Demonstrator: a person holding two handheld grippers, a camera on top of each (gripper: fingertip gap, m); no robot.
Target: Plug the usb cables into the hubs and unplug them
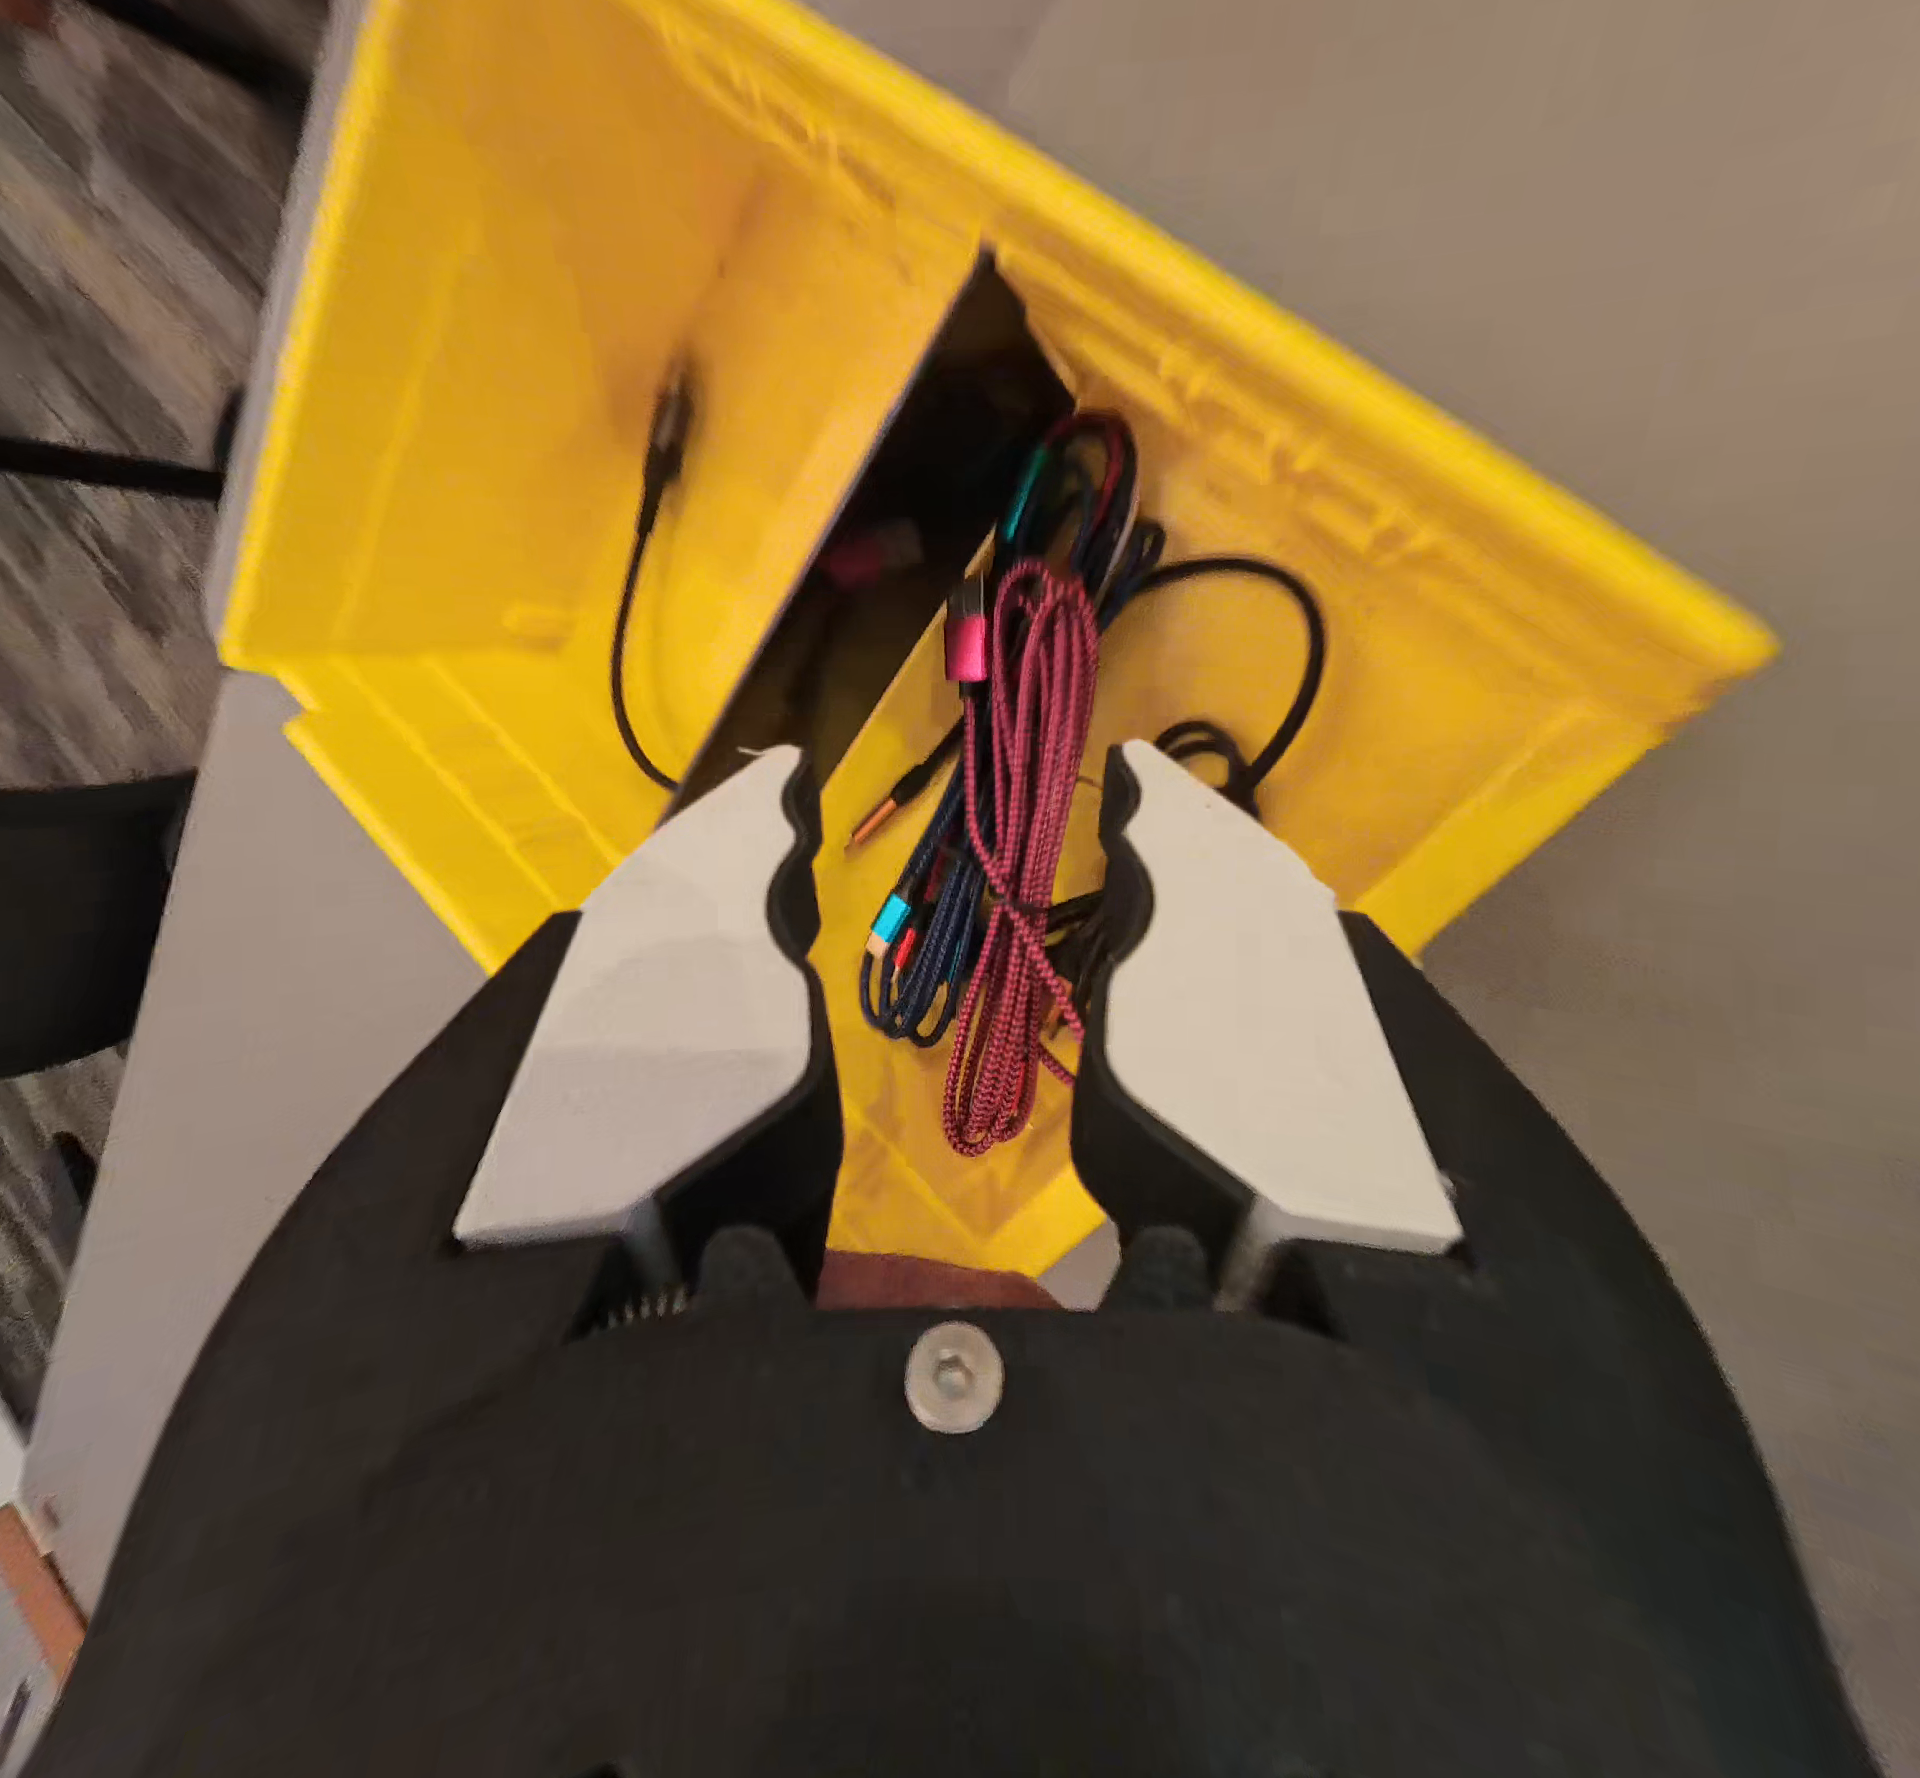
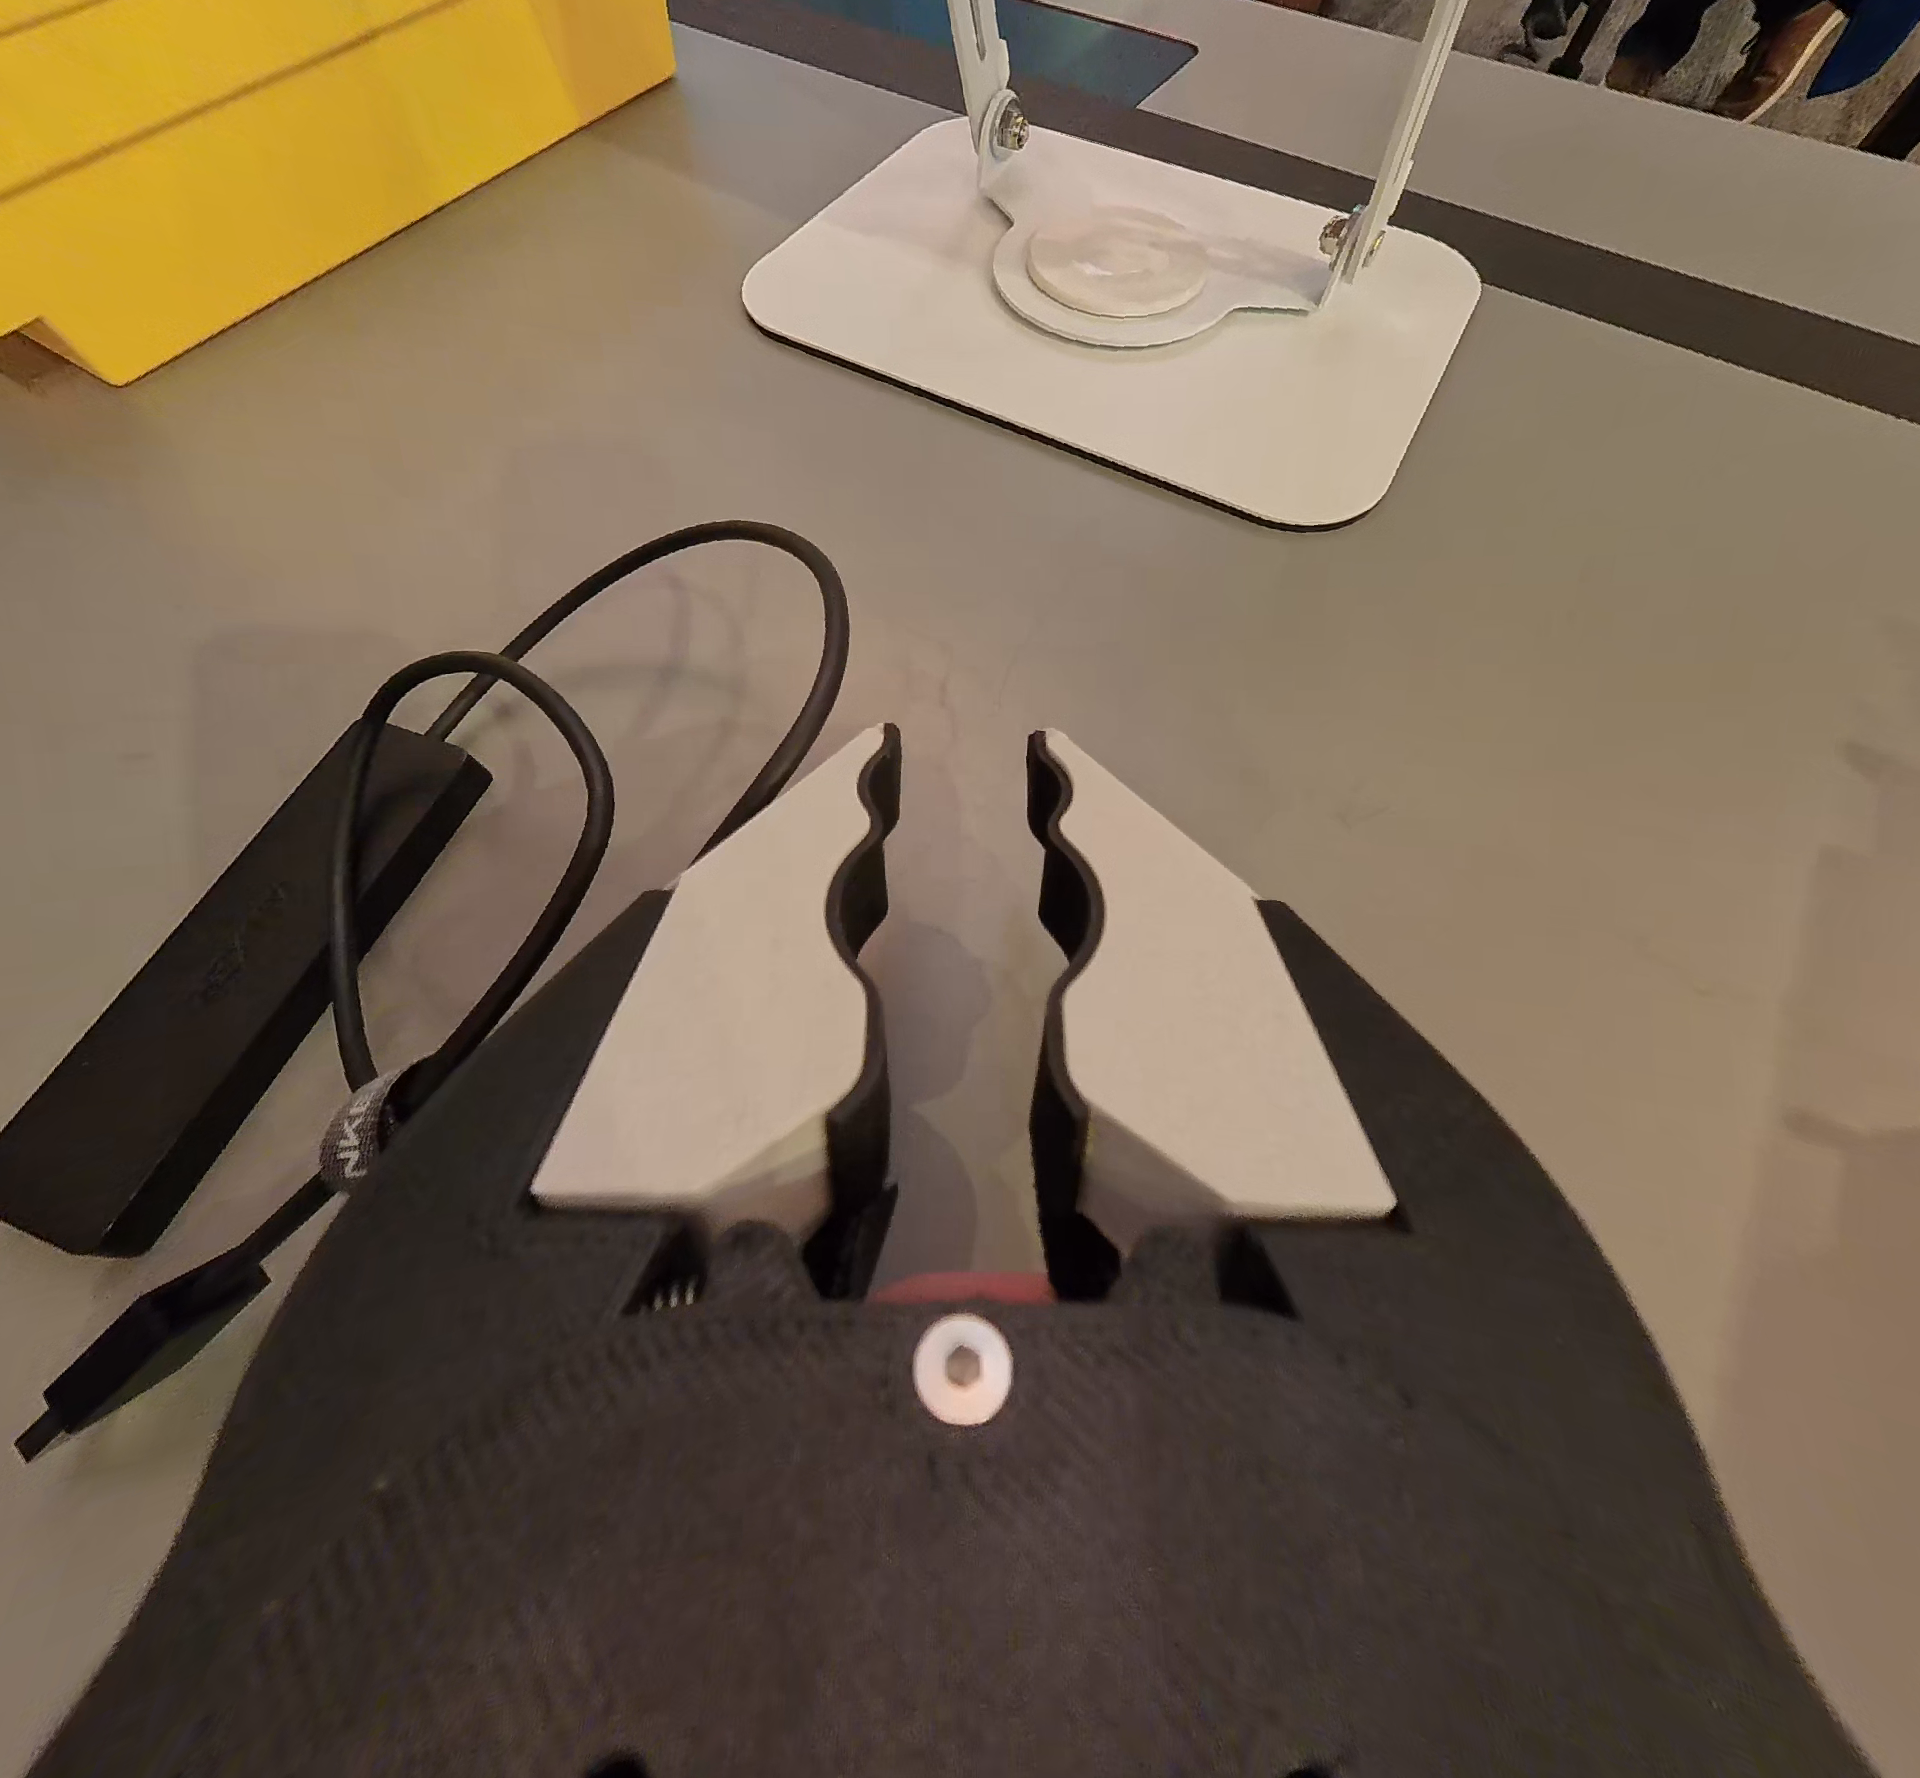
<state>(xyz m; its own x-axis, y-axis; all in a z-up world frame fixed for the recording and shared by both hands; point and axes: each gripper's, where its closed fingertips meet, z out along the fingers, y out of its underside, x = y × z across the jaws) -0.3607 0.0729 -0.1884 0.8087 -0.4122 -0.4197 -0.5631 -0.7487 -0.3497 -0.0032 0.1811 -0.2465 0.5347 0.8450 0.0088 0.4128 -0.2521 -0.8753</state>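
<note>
In the left wrist view a yellow bin (image 1: 1403, 575) holds a coiled magenta braided USB cable (image 1: 1023, 855), a dark blue cable with a teal plug (image 1: 904, 949) and a black cable (image 1: 1288, 627). A second black cable (image 1: 649, 523) lies in the bin's left compartment. My left gripper (image 1: 956, 772) is open and empty, hovering over the magenta cable. In the right wrist view a black USB hub (image 2: 229, 980) lies on the grey table with its own looped black cord (image 2: 582, 752) and plug (image 2: 135, 1354). My right gripper (image 2: 961, 752) is open and empty, just right of the hub.
A white stand base (image 2: 1122, 315) with two upright arms sits ahead of the right gripper. The yellow bin's outside (image 2: 312, 87) is at far left. A dark divider (image 1: 831, 544) splits the bin. The table's left edge (image 1: 208, 793) borders patterned carpet. The left gripper's tips are roughly 40 cm from the right gripper's. The black USB hub (image 2: 229, 980) is about 15 cm from my right fingertips and 30 cm from my left.
</note>
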